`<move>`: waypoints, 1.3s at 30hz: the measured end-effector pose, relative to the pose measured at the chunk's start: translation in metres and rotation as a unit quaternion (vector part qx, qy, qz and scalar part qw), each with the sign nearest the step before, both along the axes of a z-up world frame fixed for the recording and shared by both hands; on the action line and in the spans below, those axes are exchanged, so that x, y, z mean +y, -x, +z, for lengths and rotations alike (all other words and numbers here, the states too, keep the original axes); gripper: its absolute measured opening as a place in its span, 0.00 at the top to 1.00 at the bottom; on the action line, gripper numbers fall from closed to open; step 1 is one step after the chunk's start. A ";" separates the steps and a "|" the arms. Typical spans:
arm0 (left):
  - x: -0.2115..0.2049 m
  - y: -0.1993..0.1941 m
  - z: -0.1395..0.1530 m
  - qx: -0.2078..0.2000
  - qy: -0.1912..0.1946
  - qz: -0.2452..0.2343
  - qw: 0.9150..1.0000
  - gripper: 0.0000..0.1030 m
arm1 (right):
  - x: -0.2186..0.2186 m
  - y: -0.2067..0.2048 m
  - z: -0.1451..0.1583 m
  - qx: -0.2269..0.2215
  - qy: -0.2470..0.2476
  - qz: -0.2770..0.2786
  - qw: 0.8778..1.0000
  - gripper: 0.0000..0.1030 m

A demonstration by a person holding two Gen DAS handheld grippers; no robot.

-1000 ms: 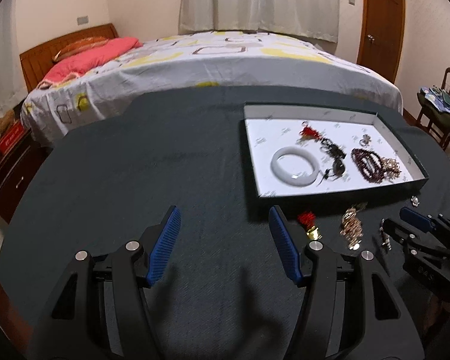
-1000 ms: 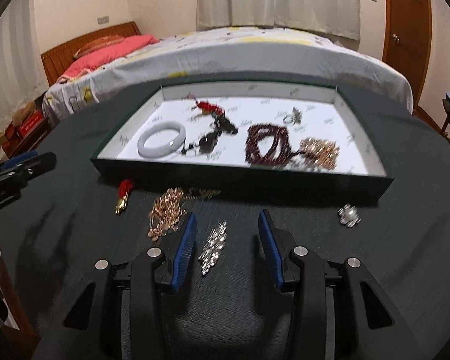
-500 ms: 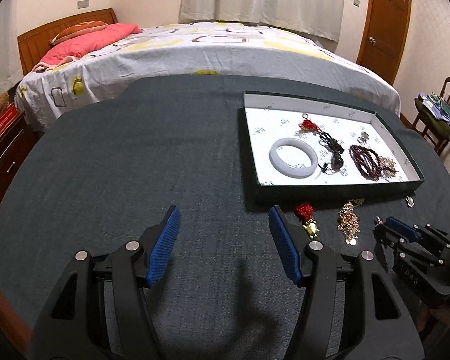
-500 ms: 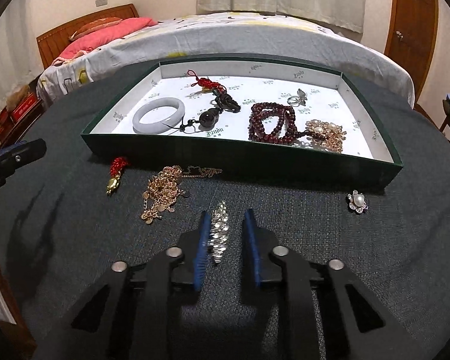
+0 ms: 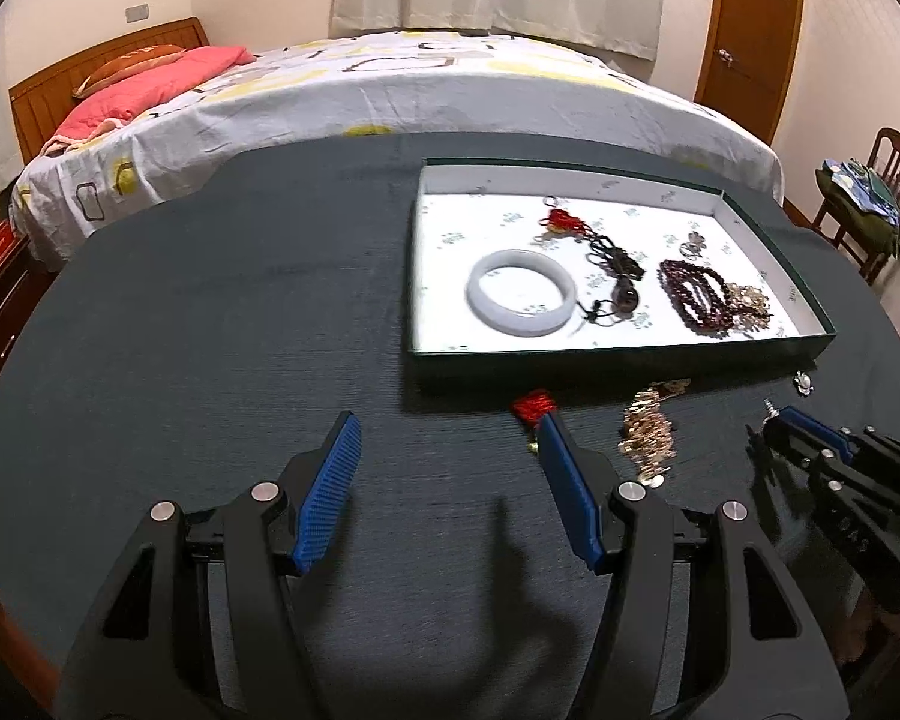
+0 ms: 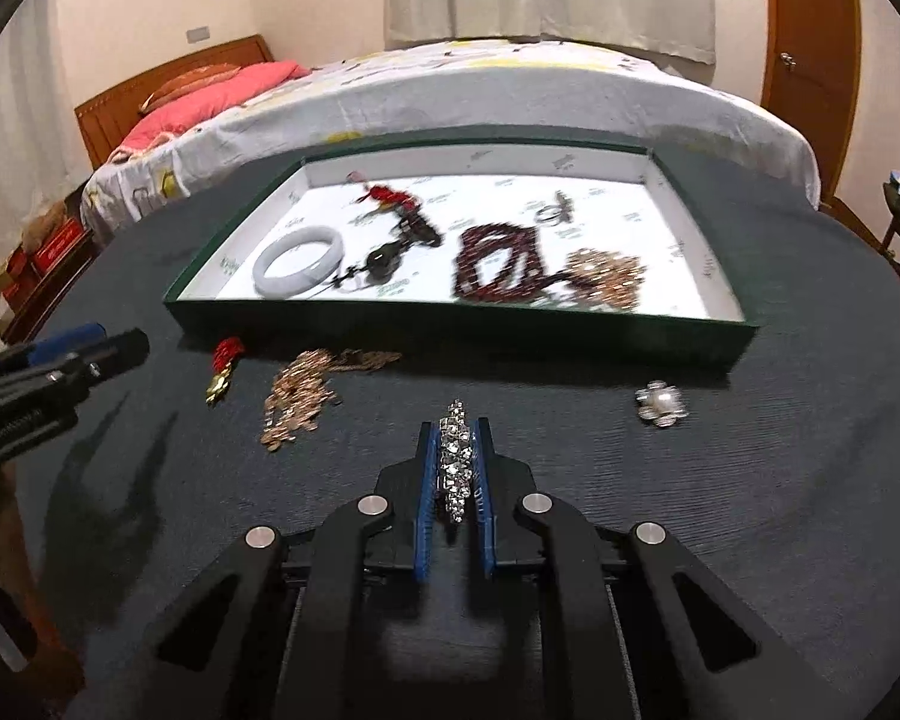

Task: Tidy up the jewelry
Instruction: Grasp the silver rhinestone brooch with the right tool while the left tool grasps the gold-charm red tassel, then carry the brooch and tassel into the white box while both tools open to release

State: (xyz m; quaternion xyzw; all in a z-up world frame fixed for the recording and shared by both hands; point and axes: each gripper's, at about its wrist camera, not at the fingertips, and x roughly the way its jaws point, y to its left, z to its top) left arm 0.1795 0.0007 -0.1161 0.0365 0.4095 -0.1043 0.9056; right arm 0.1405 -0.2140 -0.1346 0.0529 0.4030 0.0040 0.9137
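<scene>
Right tool (image 6: 455, 441) clamps the rhinestone brooch (image 6: 456, 462) above the worktop (image 6: 750, 510), tray (image 6: 468, 324) at 12 o'clock; left tool (image 5: 447, 456) gapes wide, holding nothing

Both wrist views look forward, low and close over the dark table (image 5: 210, 312) toward the bed (image 6: 510, 84). Both show the tray (image 5: 618, 363) — right of centre in the left view, upper centre in the right view.

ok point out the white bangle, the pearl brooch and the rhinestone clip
white bangle (image 5: 520, 300): left wrist view, on the near band of the ring, inside the box.
pearl brooch (image 6: 661, 402): right wrist view, on the centre pearl.
rhinestone clip (image 6: 456, 456): right wrist view, mid-length, between the right tool's pads.
</scene>
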 end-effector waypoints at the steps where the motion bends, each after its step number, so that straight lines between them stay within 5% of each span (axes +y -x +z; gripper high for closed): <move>1: -0.004 -0.001 -0.002 0.001 0.000 0.000 1.000 0.42 | -0.003 0.001 0.000 -0.001 -0.002 -0.002 1.000 0.88; 20: -0.045 -0.017 -0.036 0.035 -0.006 0.022 0.999 0.57 | -0.044 0.007 -0.007 -0.005 -0.052 -0.019 0.998 0.88; 27: -0.051 -0.010 -0.034 0.027 -0.009 -0.004 1.000 0.84 | -0.044 0.007 -0.006 -0.006 -0.054 -0.019 0.998 0.88; 39: -0.042 -0.001 -0.029 0.013 -0.003 0.004 1.000 0.85 | -0.041 0.008 -0.005 -0.007 -0.049 -0.015 0.999 0.88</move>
